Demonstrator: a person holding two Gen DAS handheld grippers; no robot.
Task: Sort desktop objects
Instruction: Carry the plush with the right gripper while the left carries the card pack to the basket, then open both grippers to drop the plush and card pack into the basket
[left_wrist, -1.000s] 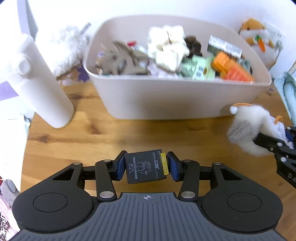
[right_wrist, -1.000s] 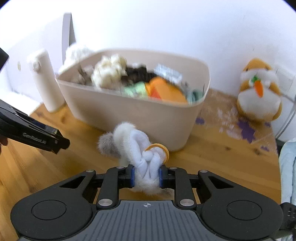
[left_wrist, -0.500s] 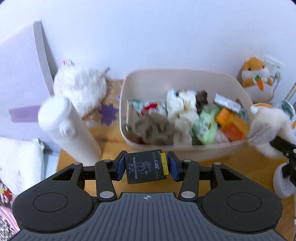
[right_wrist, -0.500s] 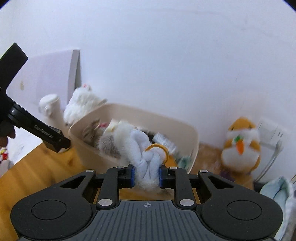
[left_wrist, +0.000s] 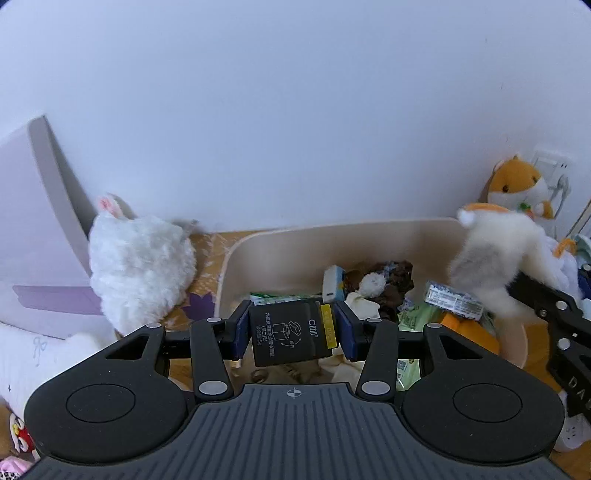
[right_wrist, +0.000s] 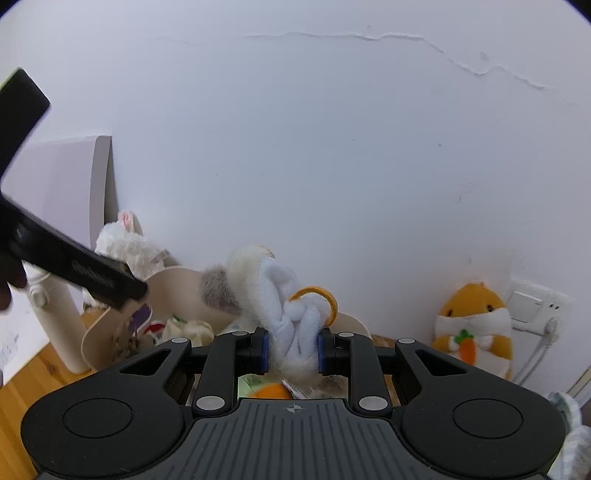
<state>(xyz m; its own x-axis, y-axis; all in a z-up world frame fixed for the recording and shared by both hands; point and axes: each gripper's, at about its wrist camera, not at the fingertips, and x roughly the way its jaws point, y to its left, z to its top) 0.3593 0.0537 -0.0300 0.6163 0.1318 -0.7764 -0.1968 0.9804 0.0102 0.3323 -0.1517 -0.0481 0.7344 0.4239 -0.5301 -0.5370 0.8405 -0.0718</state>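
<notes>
My left gripper (left_wrist: 291, 334) is shut on a small black box (left_wrist: 288, 332) with white print and a yellow stripe, held above the near side of the beige bin (left_wrist: 295, 243). My right gripper (right_wrist: 291, 350) is shut on a white furry plush toy (right_wrist: 269, 288) with a grey tail and an orange ring. In the left wrist view that plush toy (left_wrist: 495, 254) hangs over the bin's right end. The bin holds packets, a cream plush and an orange item (left_wrist: 469, 334).
A white fluffy rabbit toy (left_wrist: 140, 266) lies left of the bin beside a lilac box (left_wrist: 40, 221). An orange hamster plush (right_wrist: 476, 328) sits against the wall at the right, by a wall socket (right_wrist: 535, 306). A white bottle (right_wrist: 55, 317) stands at the left on the wooden table.
Both grippers rose with their loads and moved from in front of the bin to above it. The views tilted up toward the wall. Neither grip changed.
</notes>
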